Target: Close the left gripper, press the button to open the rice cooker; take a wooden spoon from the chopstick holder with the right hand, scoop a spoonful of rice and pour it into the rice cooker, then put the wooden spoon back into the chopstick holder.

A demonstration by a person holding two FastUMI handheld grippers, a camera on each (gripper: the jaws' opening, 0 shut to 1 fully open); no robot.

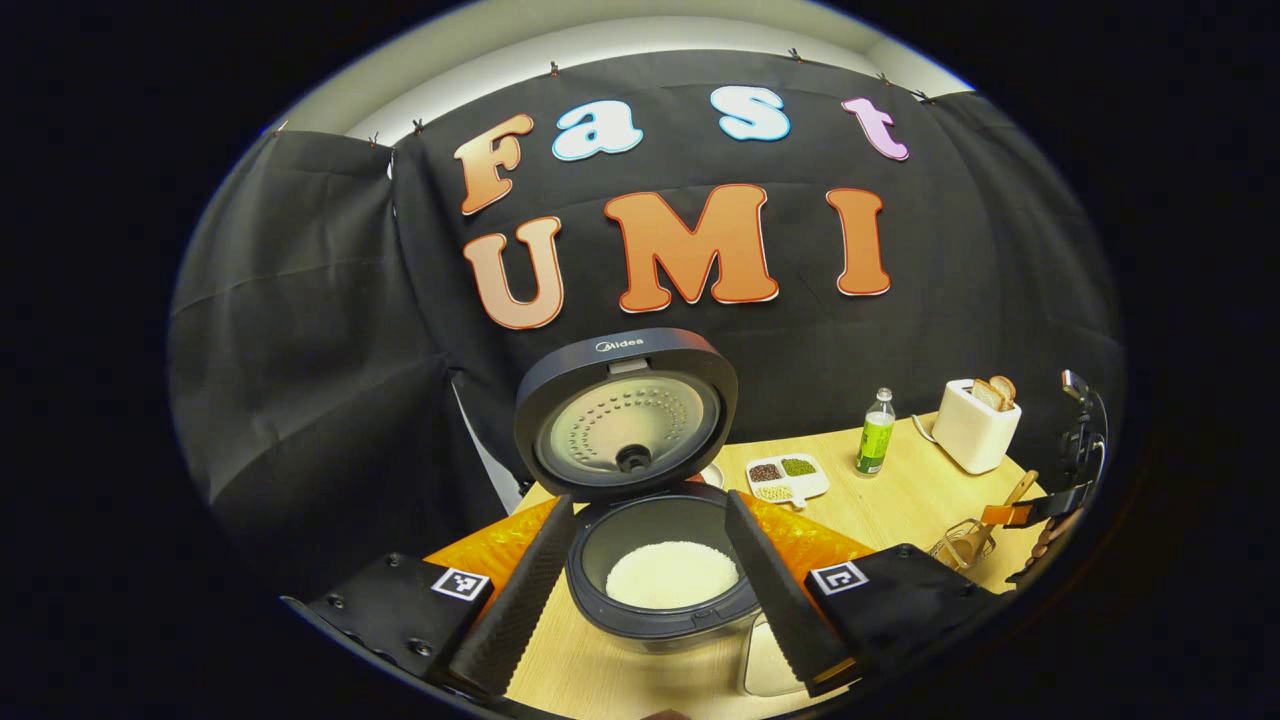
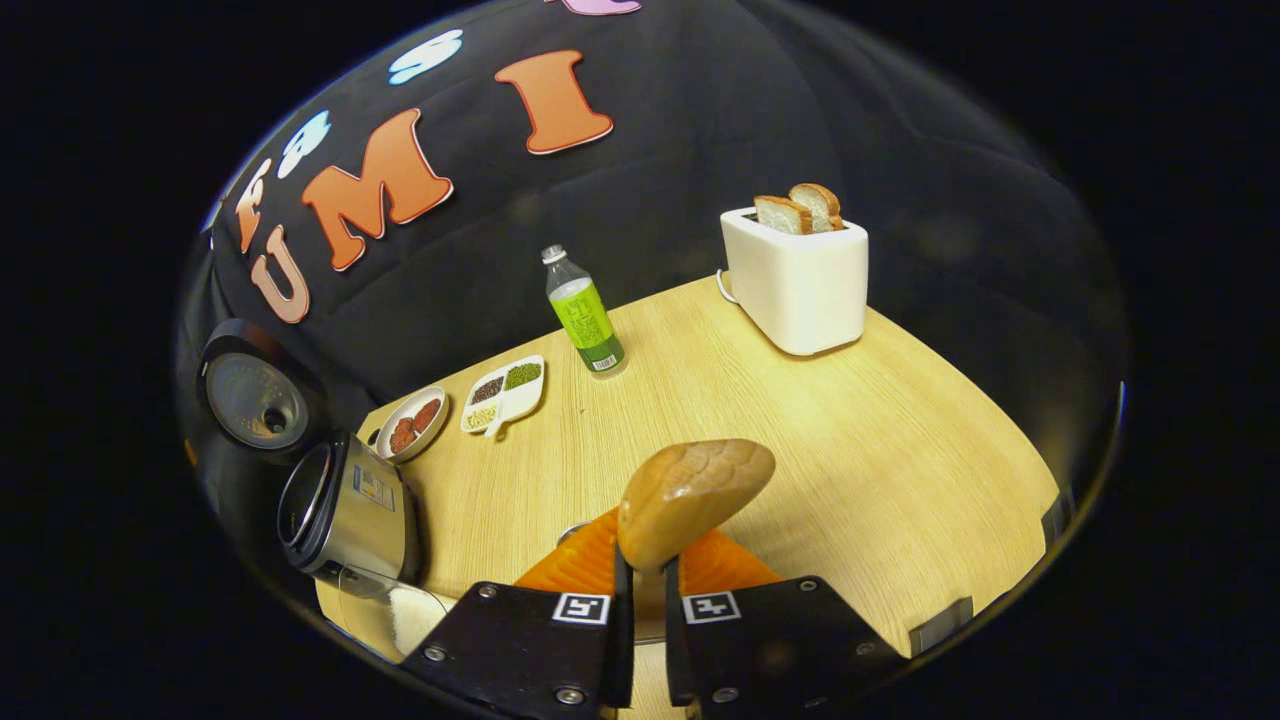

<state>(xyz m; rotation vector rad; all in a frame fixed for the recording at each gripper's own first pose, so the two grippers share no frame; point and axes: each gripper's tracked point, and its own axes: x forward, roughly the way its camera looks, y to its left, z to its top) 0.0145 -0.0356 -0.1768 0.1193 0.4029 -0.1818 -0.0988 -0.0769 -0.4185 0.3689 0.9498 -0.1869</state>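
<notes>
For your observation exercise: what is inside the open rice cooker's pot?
In the left gripper view, the rice cooker stands open and a mound of white rice lies in its dark inner pot. The pot's near rim hides the front of the bottom, and the rice covers whatever lies beneath it.

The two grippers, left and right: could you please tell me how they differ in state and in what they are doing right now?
The left gripper is open, its fingers spread either side of the open rice cooker, gripping nothing; the right gripper is shut on the wooden spoon. The left gripper faces the cooker with rice in its pot; the right gripper points across the table towards the toaster. Both have black fingers on orange bodies.
</notes>
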